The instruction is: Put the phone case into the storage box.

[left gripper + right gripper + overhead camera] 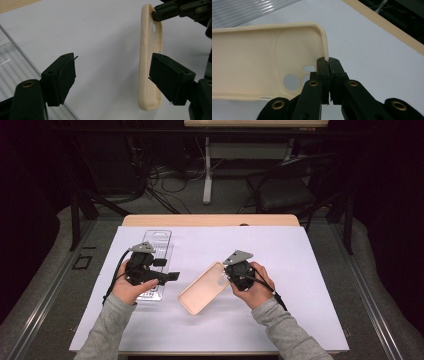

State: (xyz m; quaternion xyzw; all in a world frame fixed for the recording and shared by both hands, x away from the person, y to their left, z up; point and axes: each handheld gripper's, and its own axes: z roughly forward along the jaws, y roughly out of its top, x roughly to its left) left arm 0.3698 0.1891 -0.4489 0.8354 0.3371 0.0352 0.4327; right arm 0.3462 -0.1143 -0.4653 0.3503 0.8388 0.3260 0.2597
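Note:
A cream phone case (200, 291) lies hollow side up on the white sheet, angled from near left to far right. My right gripper (226, 273) is shut on the case's rim at the end with the camera cut-outs; in the right gripper view the jaws (328, 62) pinch the thin wall of the case (244, 62). My left gripper (167, 270) is held to the left of the case, open, with nothing between its fingers. In the left gripper view its jaws (112, 72) stand wide apart, the case (145, 62) runs behind the right jaw, and the right gripper (165, 11) clamps the case's far end.
A clear ribbed plastic package (159, 242) lies under and beyond my left hand, also visible as the package (12, 65) and the package (242, 10) in the gripper views. The white sheet (300, 270) covers the wooden table (210, 220). A dark chair (290, 185) stands beyond the table.

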